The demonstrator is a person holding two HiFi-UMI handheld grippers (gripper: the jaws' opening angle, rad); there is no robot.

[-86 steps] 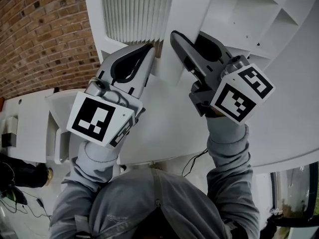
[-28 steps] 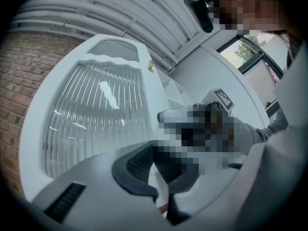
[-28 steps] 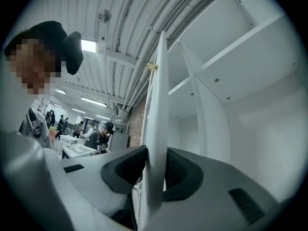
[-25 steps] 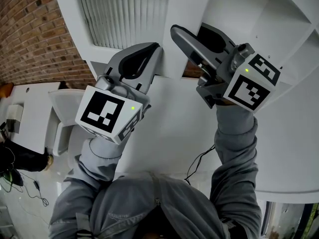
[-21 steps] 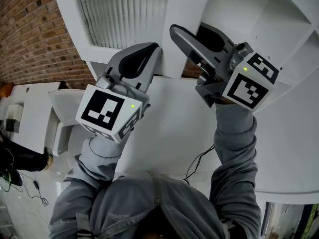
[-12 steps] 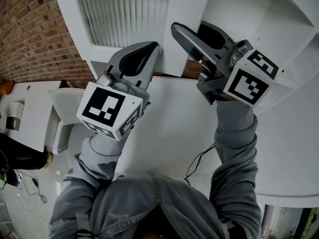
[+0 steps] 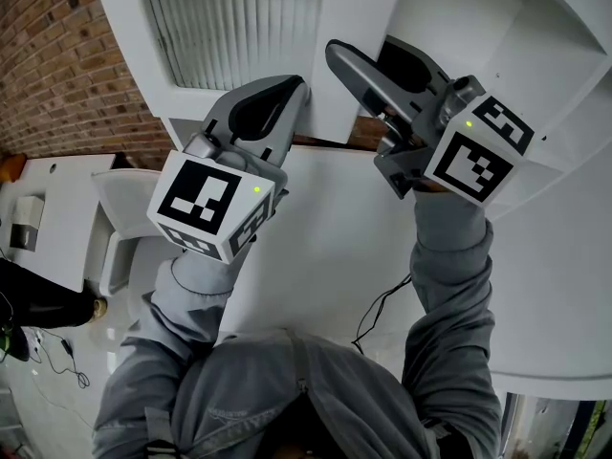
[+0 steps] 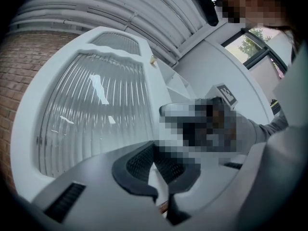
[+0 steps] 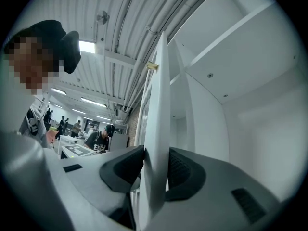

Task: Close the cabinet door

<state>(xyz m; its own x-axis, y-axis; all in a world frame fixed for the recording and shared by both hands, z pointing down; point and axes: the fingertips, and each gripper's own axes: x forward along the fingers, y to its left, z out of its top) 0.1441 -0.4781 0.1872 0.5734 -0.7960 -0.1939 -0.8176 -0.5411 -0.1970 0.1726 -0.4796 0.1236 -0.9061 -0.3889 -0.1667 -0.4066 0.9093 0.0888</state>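
A white cabinet has two doors. The left door (image 7: 229,22) has ribbed glass (image 8: 96,114). My left gripper (image 7: 295,89) is at its lower right corner, and its pads (image 8: 161,162) are closed on the door's white edge. The right door (image 7: 344,17) stands ajar and shows edge-on (image 9: 161,105). My right gripper (image 7: 361,54) straddles that edge (image 9: 156,165). Its jaws have just been opening, and the edge still stands between the pads. Behind it the cabinet's inside with white shelves (image 7: 516,27) is open to view.
A brick wall (image 7: 57,55) rises left of the cabinet. Below the grippers lies a white tabletop (image 7: 325,247) with a thin black cable (image 7: 382,304). White furniture (image 7: 48,218) stands low at the left. Several people (image 9: 98,136) are far off in the room.
Both grippers stay in place at the door edges. The camera view has shifted a little since the oldest frame. Any widening of the right jaws is too slight to make out here.
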